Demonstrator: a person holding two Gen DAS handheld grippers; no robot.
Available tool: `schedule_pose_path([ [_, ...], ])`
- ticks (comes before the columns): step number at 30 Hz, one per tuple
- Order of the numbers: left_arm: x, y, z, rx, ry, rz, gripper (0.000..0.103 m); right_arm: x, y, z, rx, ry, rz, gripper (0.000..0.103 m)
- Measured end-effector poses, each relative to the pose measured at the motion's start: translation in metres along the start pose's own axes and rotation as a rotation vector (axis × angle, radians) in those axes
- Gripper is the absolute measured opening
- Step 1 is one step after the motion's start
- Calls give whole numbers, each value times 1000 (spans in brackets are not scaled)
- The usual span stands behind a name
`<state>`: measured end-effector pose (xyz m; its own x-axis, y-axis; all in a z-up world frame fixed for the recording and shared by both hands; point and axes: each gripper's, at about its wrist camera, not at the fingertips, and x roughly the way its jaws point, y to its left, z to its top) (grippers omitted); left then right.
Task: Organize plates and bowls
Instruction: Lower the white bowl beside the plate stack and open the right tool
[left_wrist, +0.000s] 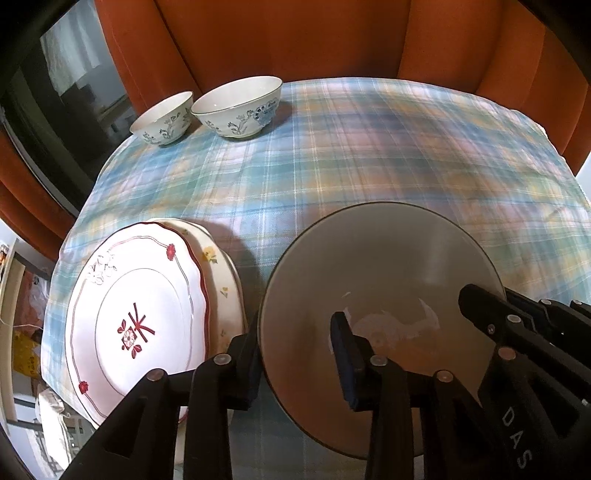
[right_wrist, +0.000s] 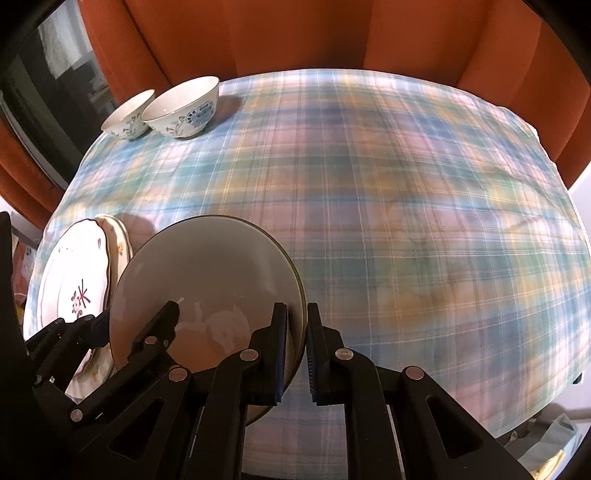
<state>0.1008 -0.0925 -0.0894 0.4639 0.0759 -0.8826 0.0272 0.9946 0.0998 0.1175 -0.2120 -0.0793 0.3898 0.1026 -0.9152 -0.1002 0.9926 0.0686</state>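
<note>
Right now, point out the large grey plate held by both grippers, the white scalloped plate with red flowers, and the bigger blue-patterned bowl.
Large grey plate (left_wrist: 384, 266): left wrist view, bare inner surface.
White scalloped plate (left_wrist: 147, 295): left wrist view, flat centre.
Bigger blue-patterned bowl (right_wrist: 184, 99): right wrist view, inside wall.

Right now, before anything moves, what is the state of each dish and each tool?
Grey bowl: upright, empty, gripped at its rim.
Right tool: shut on the grey bowl's rim.
Left tool: straddles the opposite rim; grip unclear.
Stacked plates: lying flat, top one empty.
Small bowls: upright, empty, side by side.
</note>
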Motion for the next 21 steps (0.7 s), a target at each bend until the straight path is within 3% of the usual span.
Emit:
schedule_pose_path([
  [2, -1, 0, -1, 1, 0, 1, 40, 0, 0, 0, -2, 1, 0, 13],
  [3, -1, 0, 0, 4, 2, -4, 52, 0, 0, 0, -4, 3, 1, 13],
  [5, -3, 0, -1, 5, 2, -44, 67, 1, 1, 1, -9, 8, -2, 14],
  [6, -5, 0, -1, 5, -1, -54, 69, 0, 1, 1, -10, 9, 1, 15],
  [8, -9, 3, 1, 0, -20, -39, 72, -3, 2, 1, -6, -4, 25, 28],
  [9, -10, 6, 3, -10, -24, -41, 79, -5, 2, 2, -7, -14, 20, 36],
  [10, -11, 9, 4, -23, -25, -52, 80, -8, 3, 3, -10, -29, 8, 52],
  [12, -12, 14, 6, -35, -31, -56, 82, -12, 6, 5, -6, -55, 11, 74],
  [21, -19, 40, 18, -27, -56, -101, 84, -24, 29, 18, -5, -100, -8, 77],
])
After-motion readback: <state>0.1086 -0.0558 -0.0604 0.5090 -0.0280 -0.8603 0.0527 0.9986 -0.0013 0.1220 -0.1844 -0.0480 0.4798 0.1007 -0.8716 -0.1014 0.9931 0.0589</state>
